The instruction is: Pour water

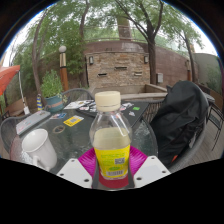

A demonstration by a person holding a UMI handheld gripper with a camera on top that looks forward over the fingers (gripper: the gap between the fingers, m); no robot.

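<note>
Standing upright between the jaws, the bottle (111, 135) was clear plastic with a cream cap and a yellow and magenta label, and it held clear liquid up into its shoulder. The gripper (111, 168) had its pink pads (88, 162) close against the bottle's lower sides, but whether they pressed on it or the bottle rested on the tabletop (78, 140) could not be told, since its base was hidden behind the fingers.

Just beside the bottle, toward the near edge, sat a white mug (39, 148) with its mouth open upward; what it held could not be seen. Beyond the mug lay a yellow card (73, 121) and some flat papers (84, 105), and a grey flat item (30, 122) lay farther out. The tabletop was round, glassy and reflective, with bare room between the mug and the bottle and behind the bottle.

On the other side a black bag (180, 118) slumped over a chair, near the tabletop's rim. Farther off stood a potted plant (52, 90), a stone fireplace (118, 65) and trees (100, 20).
</note>
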